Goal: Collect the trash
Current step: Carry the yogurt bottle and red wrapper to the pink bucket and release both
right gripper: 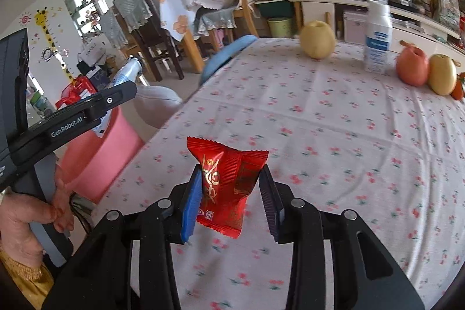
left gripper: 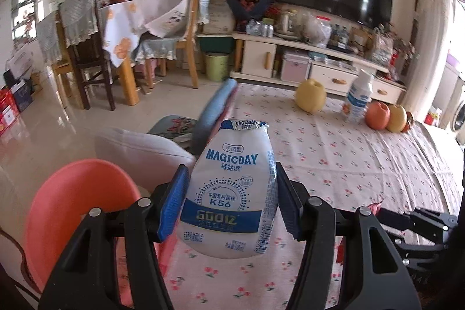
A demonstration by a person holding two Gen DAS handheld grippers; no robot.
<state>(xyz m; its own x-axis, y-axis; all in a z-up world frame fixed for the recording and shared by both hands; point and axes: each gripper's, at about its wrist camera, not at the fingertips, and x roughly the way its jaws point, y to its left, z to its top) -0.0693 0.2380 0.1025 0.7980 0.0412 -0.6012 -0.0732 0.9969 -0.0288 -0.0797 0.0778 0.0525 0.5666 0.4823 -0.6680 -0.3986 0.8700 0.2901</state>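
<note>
My left gripper (left gripper: 229,201) is shut on an empty white and blue MAGICDAY yogurt bottle (left gripper: 229,193) and holds it above the table's left edge, next to a pink trash bin (left gripper: 72,211). My right gripper (right gripper: 229,198) is shut on a red snack wrapper (right gripper: 226,185) and holds it above the floral tablecloth (right gripper: 334,135). In the right wrist view the left gripper (right gripper: 128,74) with the bottle (right gripper: 128,71) is over the pink bin (right gripper: 98,161). Another white and blue bottle (left gripper: 359,99) stands upright at the table's far side; it also shows in the right wrist view (right gripper: 377,39).
A yellow pear (right gripper: 318,39), a red apple (right gripper: 412,66) and another pear (right gripper: 441,74) sit at the far side of the table. A white cushioned stool (left gripper: 139,156) and a blue chair back (left gripper: 215,109) stand left of the table. A green bin (left gripper: 216,66) stands by the TV cabinet.
</note>
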